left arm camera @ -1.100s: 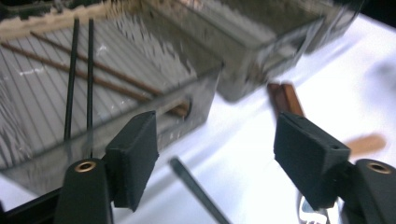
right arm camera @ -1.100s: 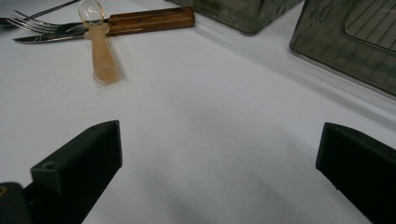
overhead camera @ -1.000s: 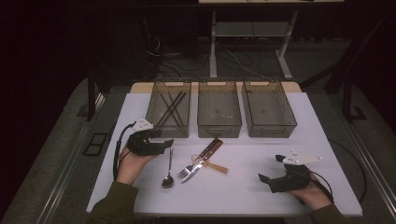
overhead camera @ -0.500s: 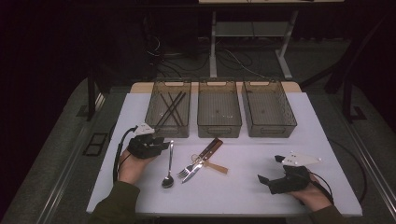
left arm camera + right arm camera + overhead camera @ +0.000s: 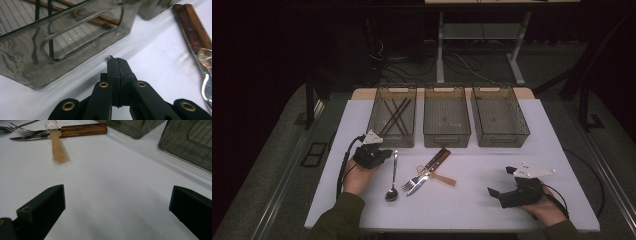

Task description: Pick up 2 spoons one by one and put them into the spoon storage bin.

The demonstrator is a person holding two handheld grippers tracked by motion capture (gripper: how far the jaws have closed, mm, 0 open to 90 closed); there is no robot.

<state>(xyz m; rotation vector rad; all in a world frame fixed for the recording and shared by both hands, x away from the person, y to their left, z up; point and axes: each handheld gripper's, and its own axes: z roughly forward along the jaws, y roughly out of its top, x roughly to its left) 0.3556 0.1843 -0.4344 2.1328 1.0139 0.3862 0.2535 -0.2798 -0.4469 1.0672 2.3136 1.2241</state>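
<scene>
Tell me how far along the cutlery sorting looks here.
Early. Chopsticks already lie in the left bin. The left gripper, shut, sits by the metal spoon. Fork, knife and plastic spoon remain on the table; the right gripper is open.

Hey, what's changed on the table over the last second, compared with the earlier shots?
Hardly anything. The left tool edged slightly toward the near edge of the table beside the metal spoon, its jaws pressed together with a sliver of metal at their tips. Nothing was picked up or released. The right tool rests open at the right, and the fork, knife, plastic spoon and three bins stayed put.
</scene>
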